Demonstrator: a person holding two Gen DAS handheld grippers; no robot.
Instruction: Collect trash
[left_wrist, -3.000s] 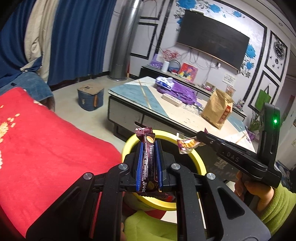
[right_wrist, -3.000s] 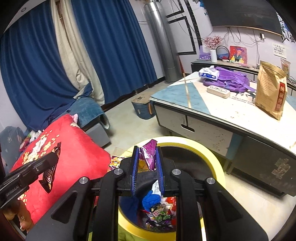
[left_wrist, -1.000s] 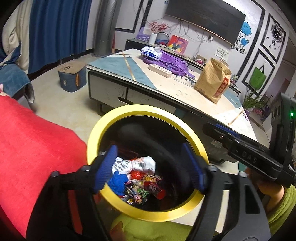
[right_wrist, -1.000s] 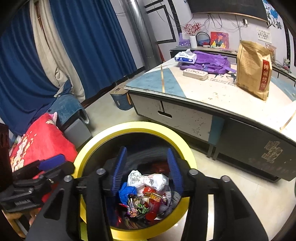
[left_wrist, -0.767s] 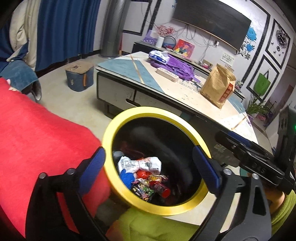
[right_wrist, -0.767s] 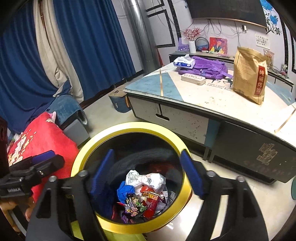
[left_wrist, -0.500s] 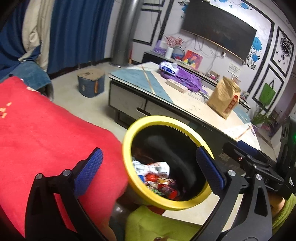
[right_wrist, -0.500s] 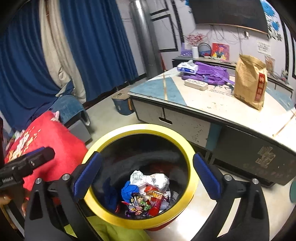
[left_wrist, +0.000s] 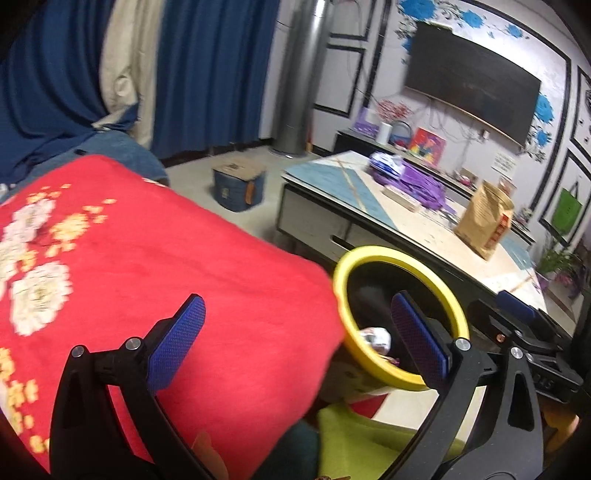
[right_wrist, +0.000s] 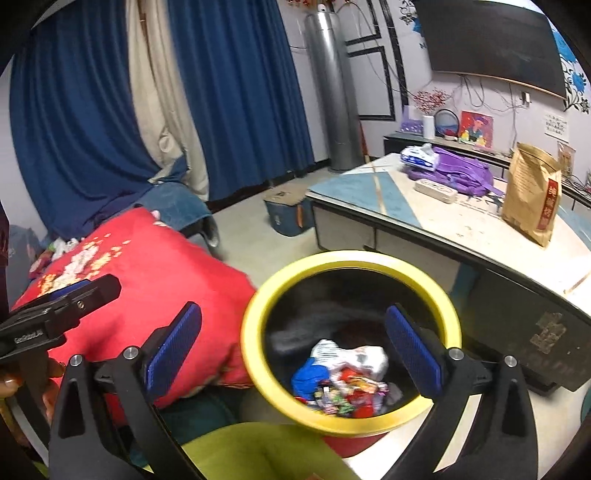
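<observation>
A yellow-rimmed black bin (right_wrist: 258, 314) stands on the floor, holding several crumpled wrappers (right_wrist: 347, 384). In the left wrist view the same bin (left_wrist: 341, 273) shows at the right, partly behind the red blanket. My left gripper (left_wrist: 297, 339) hangs wide open above the blanket's edge and the bin's left rim, with nothing between its blue pads. My right gripper (right_wrist: 293, 349) is also wide open and empty, straddling the bin's left rim from above. Each gripper shows at the edge of the other's view.
A red flowered blanket (left_wrist: 129, 258) covers the seat at the left. A low table (right_wrist: 461, 225) behind the bin carries a brown paper bag (right_wrist: 532, 192) and a purple bag (right_wrist: 461, 175). A small blue box (right_wrist: 286, 214) stands on the floor near blue curtains.
Both grippers dropped their wrappers into the bin and opened wide. Both have since drawn back and swung left, so the bin has slid right in each view.
</observation>
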